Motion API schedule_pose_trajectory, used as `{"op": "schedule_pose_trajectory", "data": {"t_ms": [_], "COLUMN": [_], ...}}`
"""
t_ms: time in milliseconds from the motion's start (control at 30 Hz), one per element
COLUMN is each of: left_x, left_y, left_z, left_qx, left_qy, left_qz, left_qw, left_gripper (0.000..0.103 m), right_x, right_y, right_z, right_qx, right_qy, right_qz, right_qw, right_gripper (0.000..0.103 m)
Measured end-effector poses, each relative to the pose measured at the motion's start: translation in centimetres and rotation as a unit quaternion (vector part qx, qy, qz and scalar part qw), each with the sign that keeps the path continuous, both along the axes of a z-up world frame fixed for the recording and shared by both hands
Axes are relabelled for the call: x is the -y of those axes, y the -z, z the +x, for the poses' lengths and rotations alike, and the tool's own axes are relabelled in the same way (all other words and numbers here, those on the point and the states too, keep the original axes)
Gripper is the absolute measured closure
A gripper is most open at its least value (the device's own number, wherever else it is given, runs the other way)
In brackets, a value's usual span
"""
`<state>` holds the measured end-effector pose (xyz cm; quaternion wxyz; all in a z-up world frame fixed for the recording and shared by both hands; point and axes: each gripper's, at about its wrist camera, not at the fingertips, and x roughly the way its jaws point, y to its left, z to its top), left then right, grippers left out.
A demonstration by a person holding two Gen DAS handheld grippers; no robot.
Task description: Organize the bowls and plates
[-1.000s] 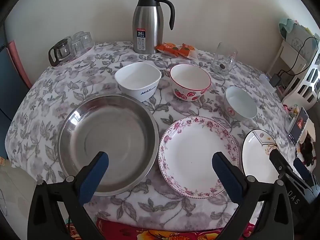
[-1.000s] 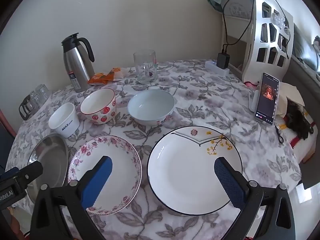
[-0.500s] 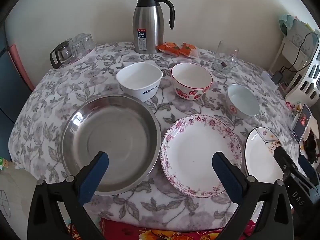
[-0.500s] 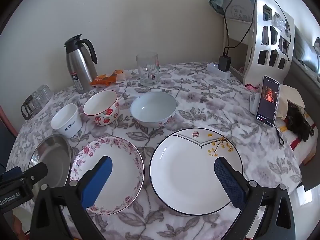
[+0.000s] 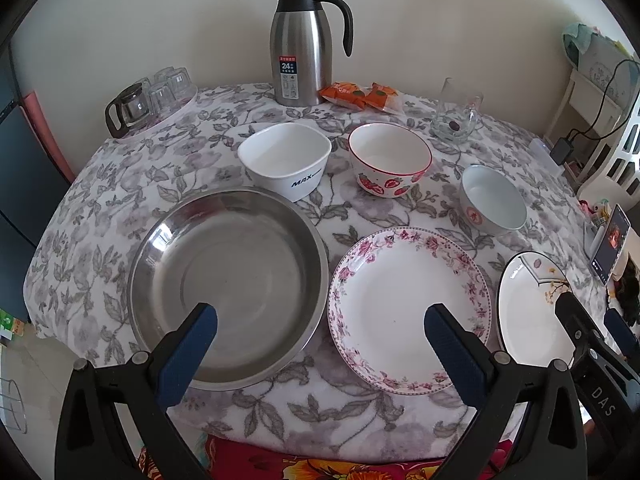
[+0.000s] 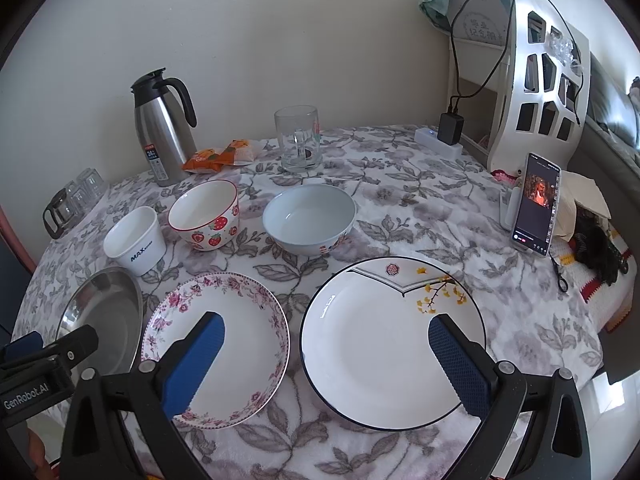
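Take the floral-rimmed plate (image 5: 408,308) as your landmark: the steel basin (image 5: 228,292) lies just to its left, the gold-branch plate (image 6: 394,340) just to its right, and three bowls stand in a row behind it. Your right gripper (image 6: 326,350) hangs spread over the gold-branch plate's near rim, nearer than your left gripper (image 5: 320,342), also spread and empty.

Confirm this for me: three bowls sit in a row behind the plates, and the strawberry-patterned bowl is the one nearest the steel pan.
One detail is wrong. The bowl nearest the steel pan is the white MAX bowl, as the left wrist view shows. The strawberry-patterned bowl is the middle one of the row, with the pale blue bowl at the far end. All three do sit behind the plates.
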<state>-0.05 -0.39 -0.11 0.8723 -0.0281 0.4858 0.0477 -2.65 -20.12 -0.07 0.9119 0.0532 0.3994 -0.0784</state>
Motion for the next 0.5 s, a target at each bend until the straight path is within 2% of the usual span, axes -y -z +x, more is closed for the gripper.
{"op": "schedule_pose_trajectory", "data": {"t_ms": [500], "left_x": [-0.08], "left_y": [0.2], "left_z": [0.07], "left_qx": [-0.008], "left_qy": [-0.008], "left_qz": [0.005], "left_qw": [0.9999], "left_gripper": [0.0], "right_x": [-0.04], "right_y": [0.02], "right_z": [0.0], "right_qx": [0.0], "right_qy": [0.0], "right_qz": [-0.001], "right_qw": [1.0], "right_gripper": [0.0]}}
